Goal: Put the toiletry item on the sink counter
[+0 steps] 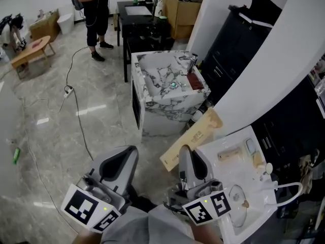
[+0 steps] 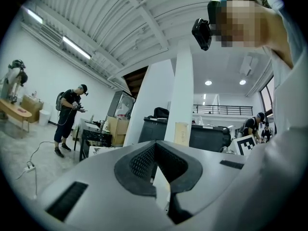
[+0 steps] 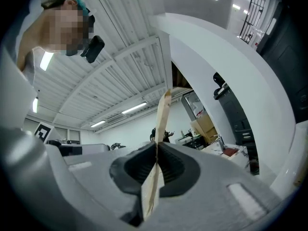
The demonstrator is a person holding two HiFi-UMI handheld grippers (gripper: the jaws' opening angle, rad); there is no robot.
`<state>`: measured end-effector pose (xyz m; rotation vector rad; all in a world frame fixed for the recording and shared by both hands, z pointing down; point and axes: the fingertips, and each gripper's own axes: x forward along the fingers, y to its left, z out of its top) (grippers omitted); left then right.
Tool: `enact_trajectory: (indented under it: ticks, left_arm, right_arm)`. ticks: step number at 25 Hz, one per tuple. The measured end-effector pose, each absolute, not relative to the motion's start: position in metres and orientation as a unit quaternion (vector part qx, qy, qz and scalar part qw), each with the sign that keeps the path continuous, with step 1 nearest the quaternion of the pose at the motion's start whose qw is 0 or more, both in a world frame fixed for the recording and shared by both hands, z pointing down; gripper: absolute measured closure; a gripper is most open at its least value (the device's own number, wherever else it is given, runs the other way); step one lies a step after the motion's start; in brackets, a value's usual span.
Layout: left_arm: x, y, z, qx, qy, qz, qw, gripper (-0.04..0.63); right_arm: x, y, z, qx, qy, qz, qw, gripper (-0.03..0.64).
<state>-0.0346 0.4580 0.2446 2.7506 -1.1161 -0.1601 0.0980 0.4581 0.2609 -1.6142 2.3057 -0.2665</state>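
A: Status of the task?

B: Under way, not done. The right gripper [image 1: 184, 154] carries the toiletry item [image 1: 195, 135]; nothing shows it set down yet. The item hangs in the air at the middle of the head view, just left of the white sink counter [image 1: 223, 174] at lower right. Its upper end reaches toward the counter's near corner.

A: The claw itself?

B: In the right gripper view the jaws are pressed nearly together on the item's lower end, which is pinched edge-on between the dark pads. The grip looks firm. The left gripper [image 1: 131, 154] sits at lower left with its jaws a little apart. Only background shows through the gap, so it holds nothing.

A: What remains?

B: By the look of it, carry the item right over the counter, lay it on a bare patch and let go. The basin [image 1: 237, 207] takes the near end. A tan packet [image 1: 229, 155] and a white oval thing [image 1: 251, 146] already lie further up.

A: How does the item look?

B: Long, flat and very thin, tan like card or pale wood, with faint print that cannot be read. It tilts up toward the upper right and seems stiff, showing no sag. A marbled sink unit [image 1: 162, 103] stands beyond it, well apart.
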Motion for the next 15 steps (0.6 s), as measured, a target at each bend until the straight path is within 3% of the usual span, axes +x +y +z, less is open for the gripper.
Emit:
enact_trajectory:
  ticks: [15]
  left_arm:
    - [-0.069,0.424,0.243,0.910,-0.402,-0.062,0.078,0.591]
  right_arm:
    - [0.070,0.420,0.264,-0.547,0.817,-0.101,0.153,0.607]
